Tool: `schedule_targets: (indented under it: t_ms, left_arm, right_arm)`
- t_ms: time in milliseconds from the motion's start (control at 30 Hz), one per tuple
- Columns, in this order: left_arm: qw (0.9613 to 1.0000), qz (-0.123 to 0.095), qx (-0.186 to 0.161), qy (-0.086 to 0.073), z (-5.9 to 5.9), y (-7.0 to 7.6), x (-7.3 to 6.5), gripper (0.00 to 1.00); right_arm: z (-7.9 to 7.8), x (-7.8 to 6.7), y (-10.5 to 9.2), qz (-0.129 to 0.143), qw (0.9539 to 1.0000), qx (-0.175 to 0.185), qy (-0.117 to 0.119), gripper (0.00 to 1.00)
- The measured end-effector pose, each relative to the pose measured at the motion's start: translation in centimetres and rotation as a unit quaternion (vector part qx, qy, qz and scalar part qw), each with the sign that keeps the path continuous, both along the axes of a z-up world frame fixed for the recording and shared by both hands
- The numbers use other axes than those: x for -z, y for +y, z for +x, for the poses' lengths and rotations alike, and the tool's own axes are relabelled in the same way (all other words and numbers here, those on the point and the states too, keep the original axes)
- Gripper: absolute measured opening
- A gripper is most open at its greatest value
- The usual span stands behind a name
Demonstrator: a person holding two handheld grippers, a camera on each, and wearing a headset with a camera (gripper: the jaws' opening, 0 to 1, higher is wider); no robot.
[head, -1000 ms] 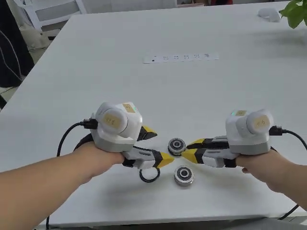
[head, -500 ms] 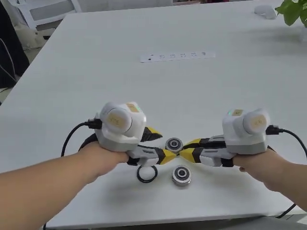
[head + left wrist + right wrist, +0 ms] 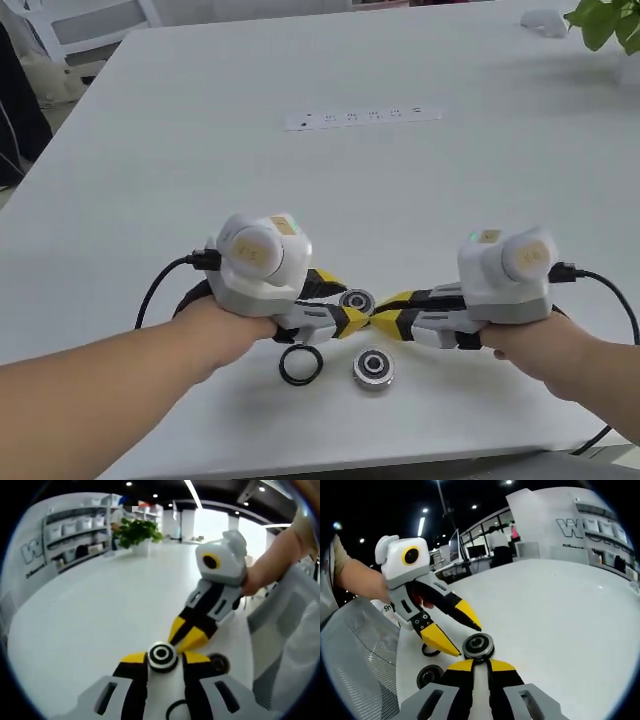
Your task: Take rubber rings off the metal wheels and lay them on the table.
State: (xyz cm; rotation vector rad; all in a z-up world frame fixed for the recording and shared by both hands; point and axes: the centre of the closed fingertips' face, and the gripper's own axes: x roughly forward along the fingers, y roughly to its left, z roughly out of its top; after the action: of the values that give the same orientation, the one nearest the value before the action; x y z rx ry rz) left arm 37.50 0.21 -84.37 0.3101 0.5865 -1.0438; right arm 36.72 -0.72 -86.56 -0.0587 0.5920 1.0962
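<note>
Δ vs 1 s ago: both grippers' tips have closed in on the far metal wheel | left gripper jaws clasp it; right gripper jaws narrow, at its rim | white table, power strip far, shelves beyond | loose black rubber ring lies left of the dark-rimmed near metal wheel
</note>
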Motion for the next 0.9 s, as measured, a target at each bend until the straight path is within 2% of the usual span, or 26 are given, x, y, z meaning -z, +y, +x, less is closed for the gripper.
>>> schedule_targets:
  t_ms: [433,800,900]
  left_arm:
    - [0.9999,0.012,-0.001,-0.002,0.4,-0.02,0.54,0.16]
    - [0.9998,0.014,-0.012,-0.007,0.62,-0.16,0.58,0.14]
    - [0.9997,0.017,-0.014,-0.009,0.62,-0.22,0.59,0.14]
  right_arm:
    - [0.08,0.07,-0.06,0.001,1.0,0.003,-0.001,0.05]
    - [0.19,0.11,-0.1,0.0,1.0,0.007,-0.001,0.04]
    - [0.26,0.17,-0.19,-0.002,0.9999,0.014,0.004,0.01]
